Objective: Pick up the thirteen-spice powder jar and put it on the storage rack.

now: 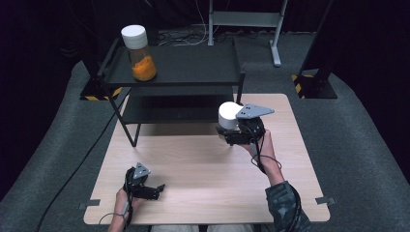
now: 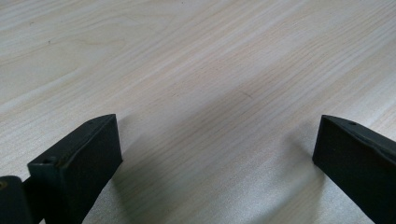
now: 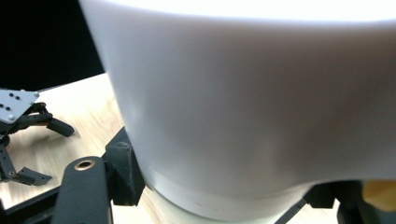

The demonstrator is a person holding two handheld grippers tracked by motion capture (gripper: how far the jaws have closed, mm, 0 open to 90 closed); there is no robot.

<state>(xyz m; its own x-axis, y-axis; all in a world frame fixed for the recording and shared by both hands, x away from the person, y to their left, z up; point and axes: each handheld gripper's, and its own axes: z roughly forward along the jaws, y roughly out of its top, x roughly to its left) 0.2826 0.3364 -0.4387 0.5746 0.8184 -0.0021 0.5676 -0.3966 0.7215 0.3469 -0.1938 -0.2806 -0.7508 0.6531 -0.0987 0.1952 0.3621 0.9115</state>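
Observation:
My right gripper (image 1: 228,131) is shut on a jar with a white lid (image 1: 228,115) and holds it above the right half of the wooden table (image 1: 193,164), near the black shelf's front right leg. In the right gripper view the white lid (image 3: 243,102) looms close between the black jaws, with a bit of orange content at the lower right. A second jar (image 1: 139,53), white-lidded and part full of orange stuff, stands on the shelf's top level (image 1: 193,63) at its left. My left gripper (image 1: 157,189) rests open at the table's near left, with bare wood between its jaws (image 2: 217,135).
The black two-level shelf rack stands at the table's far edge; its lower level (image 1: 169,108) is bare. Grey carpet surrounds the table, with a metal stand (image 1: 275,34) and a hazard-striped base (image 1: 309,87) behind. The left gripper (image 3: 23,140) appears far off in the right gripper view.

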